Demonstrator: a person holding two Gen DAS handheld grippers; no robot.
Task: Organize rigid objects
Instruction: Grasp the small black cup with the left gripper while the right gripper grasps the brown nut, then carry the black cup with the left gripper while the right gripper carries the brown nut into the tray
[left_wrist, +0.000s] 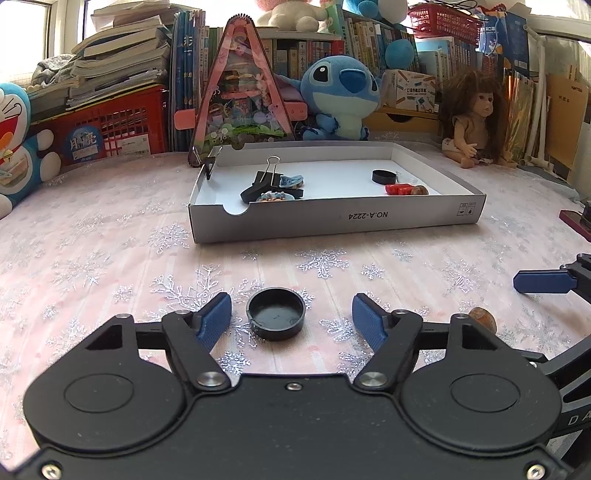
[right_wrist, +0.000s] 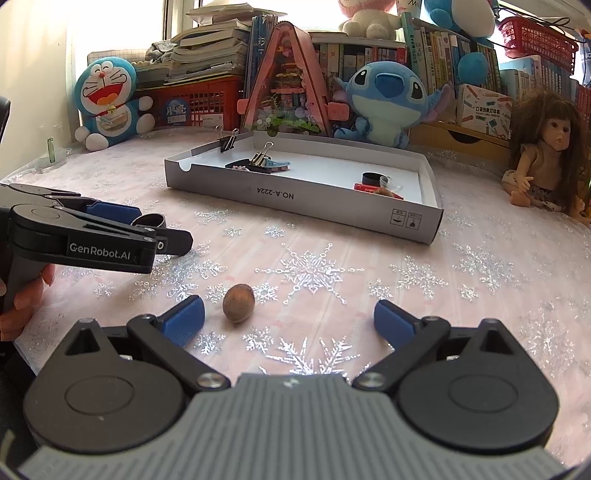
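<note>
Black round cap (left_wrist: 276, 318): shallow, open side up, resting flat on the snowflake-patterned counter (left_wrist: 110, 240), well short of the tray. Brown nut (right_wrist: 238, 303): oval, lying on its side on the counter, apart from the cap. White cardboard tray (left_wrist: 406, 218): shallow, printed "NO.A-2224", holding black binder clips (left_wrist: 267, 177), a second black cap (left_wrist: 384, 176), a red piece (left_wrist: 399, 189) and another nut (left_wrist: 420, 190).

We note a desk (left_wrist: 110, 240) under pink snowflake cloth: white box tray (left_wrist: 332, 218) upper centre, black cap (left_wrist: 276, 313) lower centre, brown nut (right_wrist: 238, 302), doll (left_wrist: 472, 122) upper right.
</note>
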